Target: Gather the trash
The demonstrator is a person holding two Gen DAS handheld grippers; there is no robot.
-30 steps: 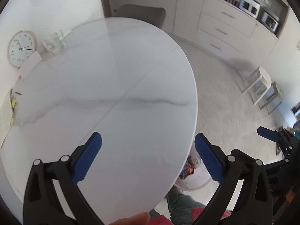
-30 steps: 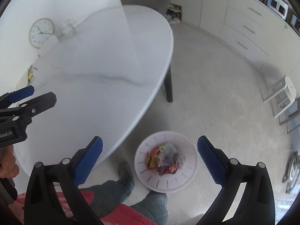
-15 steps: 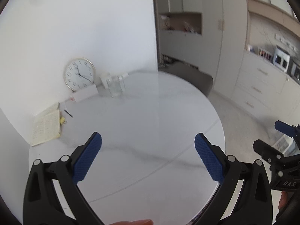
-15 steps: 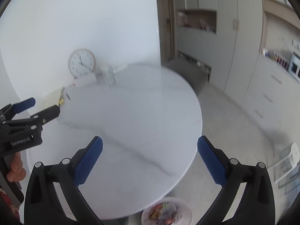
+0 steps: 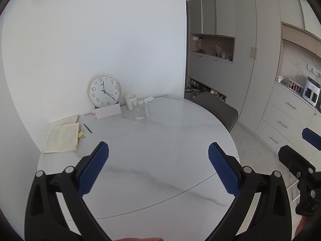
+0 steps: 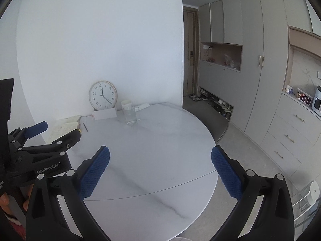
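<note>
**Over the round table, both grippers empty**

Above the near edge of the white marble table [image 5: 160, 160] you hold the left gripper [image 5: 158, 172] with its blue pads spread wide apart and nothing between them. Your right gripper [image 6: 160, 173] hangs just beside it, over the same near edge, its jaws equally wide and also gripping nothing. Each tool shows at the margin of the other's view: the right one at the right border of the left wrist camera, the left one at the left border of the right wrist camera, where part of your hand [image 6: 4, 199] wraps its handle.

Along the far edge of the table, against the white wall, a round clock [image 5: 104, 90] leans upright with a white card [image 5: 108, 111] propped at its foot. Just right of the card stand a white cup [image 5: 130, 100] and, a little nearer you, a clear glass mug [image 5: 139, 109]. At the far left edge an open notebook [image 5: 62, 137] lies flat, with a pen [image 5: 87, 128] and a yellow clip [image 5: 81, 135] beside it. A grey chair [image 5: 216, 108] is tucked behind the far right edge.

No trash shows on the tabletop. Only a thin white curved sliver [image 6: 180, 239] peeks below the table's near edge in the right wrist view; you cannot tell what it is.
</note>
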